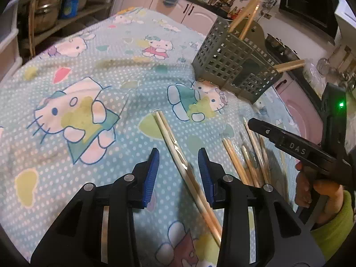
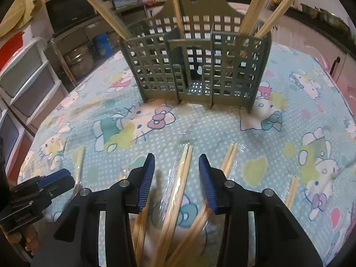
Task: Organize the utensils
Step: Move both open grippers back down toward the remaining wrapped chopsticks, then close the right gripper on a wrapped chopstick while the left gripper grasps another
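Observation:
A grey lattice utensil holder (image 2: 195, 64) stands on the patterned tablecloth and holds several wrapped chopstick pairs (image 2: 262, 15); it also shows in the left wrist view (image 1: 233, 66). My left gripper (image 1: 178, 169) is open, with a wrapped chopstick pair (image 1: 175, 146) lying on the cloth between its fingers. My right gripper (image 2: 176, 175) is open above a loose pile of wrapped chopsticks (image 2: 180, 184). The right gripper shows from the side in the left wrist view (image 1: 289, 142), the left gripper in the right wrist view (image 2: 53, 182).
The Hello Kitty tablecloth (image 1: 77, 111) covers the table. More chopstick pairs (image 1: 244, 160) lie right of the left gripper. Shelves with pots (image 1: 46, 11) stand at the far left, pink cabinets (image 1: 178, 4) behind, drawers (image 2: 26, 77) beside the table.

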`<state>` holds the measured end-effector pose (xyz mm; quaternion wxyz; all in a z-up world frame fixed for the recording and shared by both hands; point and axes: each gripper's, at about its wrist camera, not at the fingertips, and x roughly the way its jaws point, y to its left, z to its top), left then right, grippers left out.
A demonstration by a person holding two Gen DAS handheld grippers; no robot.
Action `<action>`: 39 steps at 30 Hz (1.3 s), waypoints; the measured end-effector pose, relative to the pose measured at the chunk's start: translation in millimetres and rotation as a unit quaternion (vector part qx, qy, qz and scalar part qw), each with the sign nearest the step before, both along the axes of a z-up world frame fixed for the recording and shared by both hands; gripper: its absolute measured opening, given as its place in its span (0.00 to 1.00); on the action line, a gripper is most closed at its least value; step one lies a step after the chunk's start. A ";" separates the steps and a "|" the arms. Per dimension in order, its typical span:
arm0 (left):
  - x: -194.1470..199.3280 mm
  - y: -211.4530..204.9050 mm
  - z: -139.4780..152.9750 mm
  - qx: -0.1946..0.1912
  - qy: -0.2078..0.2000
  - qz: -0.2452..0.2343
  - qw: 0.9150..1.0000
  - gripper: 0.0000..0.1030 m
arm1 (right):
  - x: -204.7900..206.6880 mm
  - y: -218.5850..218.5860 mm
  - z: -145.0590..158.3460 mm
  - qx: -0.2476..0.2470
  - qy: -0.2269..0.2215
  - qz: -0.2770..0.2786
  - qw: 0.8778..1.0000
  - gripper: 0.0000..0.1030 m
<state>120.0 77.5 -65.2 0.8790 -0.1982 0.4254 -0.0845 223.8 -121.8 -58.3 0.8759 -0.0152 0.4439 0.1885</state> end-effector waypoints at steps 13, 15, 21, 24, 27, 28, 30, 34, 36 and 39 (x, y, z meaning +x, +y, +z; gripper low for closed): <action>39.1 1.2 -1.7 0.020 0.033 0.004 0.999 0.27 | 31.4 23.1 -14.6 -0.033 0.023 -0.009 0.999 0.35; 43.4 1.4 -2.0 0.023 0.035 0.004 0.999 0.27 | 34.9 25.2 -16.1 -0.036 0.025 -0.011 0.999 0.32; 54.3 1.0 -3.4 0.030 0.038 0.010 0.999 0.27 | 39.9 27.5 -18.8 -0.043 0.027 -0.015 0.999 0.24; 58.7 -1.6 -3.9 0.038 0.037 0.013 0.999 0.27 | 40.1 26.7 -19.2 -0.045 0.024 -0.014 0.999 0.19; 62.7 -4.4 -3.4 0.049 0.036 0.019 0.998 0.27 | 39.9 29.7 -21.2 -0.038 0.023 -0.014 0.999 0.15; 63.6 -5.1 -3.4 0.052 0.035 0.021 0.998 0.27 | 39.5 28.6 -21.0 -0.035 0.023 -0.014 0.999 0.13; 65.6 -7.4 -3.3 0.060 0.033 0.025 0.997 0.27 | 38.3 24.0 -18.4 -0.027 0.025 -0.012 0.999 0.10; 68.3 -8.4 -3.7 0.083 0.031 0.033 0.996 0.14 | 33.0 14.1 -7.4 -0.013 0.019 -0.013 1.000 0.07; 68.6 -5.7 -4.4 0.082 0.032 0.035 0.995 0.09 | 28.7 8.3 -0.5 -0.003 0.014 -0.015 1.000 0.07; 66.9 -2.4 -2.6 0.075 0.031 0.037 0.996 0.07 | 20.7 -0.9 11.4 0.007 0.002 -0.017 1.000 0.07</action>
